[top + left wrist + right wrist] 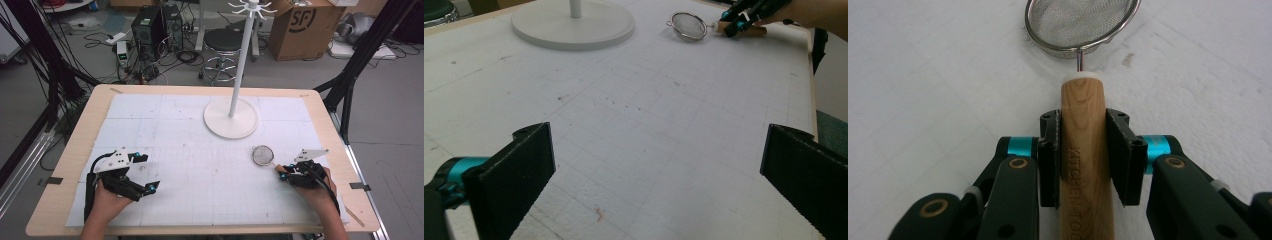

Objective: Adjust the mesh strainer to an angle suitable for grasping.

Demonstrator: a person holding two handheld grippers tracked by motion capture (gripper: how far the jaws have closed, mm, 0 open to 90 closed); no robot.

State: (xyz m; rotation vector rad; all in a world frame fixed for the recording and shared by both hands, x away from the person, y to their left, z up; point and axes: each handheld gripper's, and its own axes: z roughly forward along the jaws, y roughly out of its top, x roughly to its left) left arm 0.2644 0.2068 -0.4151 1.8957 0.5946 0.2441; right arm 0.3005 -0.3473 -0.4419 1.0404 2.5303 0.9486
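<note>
We see the right gripper [283,170] clamped on the wooden handle [1083,150] of a small mesh strainer [262,155], which lies flat near the table's [75,150] right edge; the handle reads "KITCHEN TOO…". The left gripper [142,172] rests near the left edge, its jaws wide apart with nothing between. We find open mat between them. A white stand [231,117] sits toward the far edge. A floor carton [305,25] reads "SF".

open mat [200,170] between hands, white stand [231,117] (far side) the one obstacle
</note>
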